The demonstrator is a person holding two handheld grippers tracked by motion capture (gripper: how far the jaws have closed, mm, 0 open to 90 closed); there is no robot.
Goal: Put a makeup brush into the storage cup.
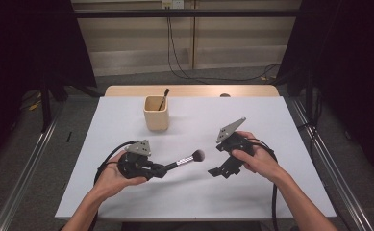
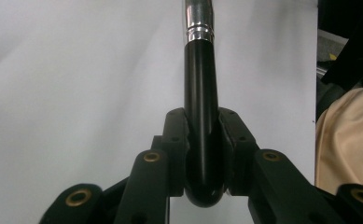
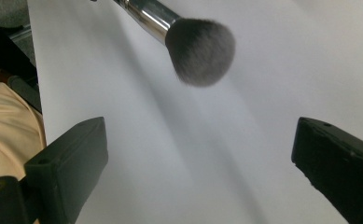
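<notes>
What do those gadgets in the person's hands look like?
Both are black. The left gripper and right gripper each carry a grey three-cornered plate on top and trail a black cable. Brass-coloured rings dot the linkages behind the blocky jaws. The forearms are bare, no sleeves.

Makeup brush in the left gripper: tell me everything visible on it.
The makeup brush has a glossy black handle, a shiny silver metal ferrule and a rounded, fluffy grey-brown head. The left gripper is shut on the handle near its rounded butt end, with the fingers pressing it from both sides. It sticks out roughly level above the white table, head toward the right gripper, whose fingers are open and clear of it.
</notes>
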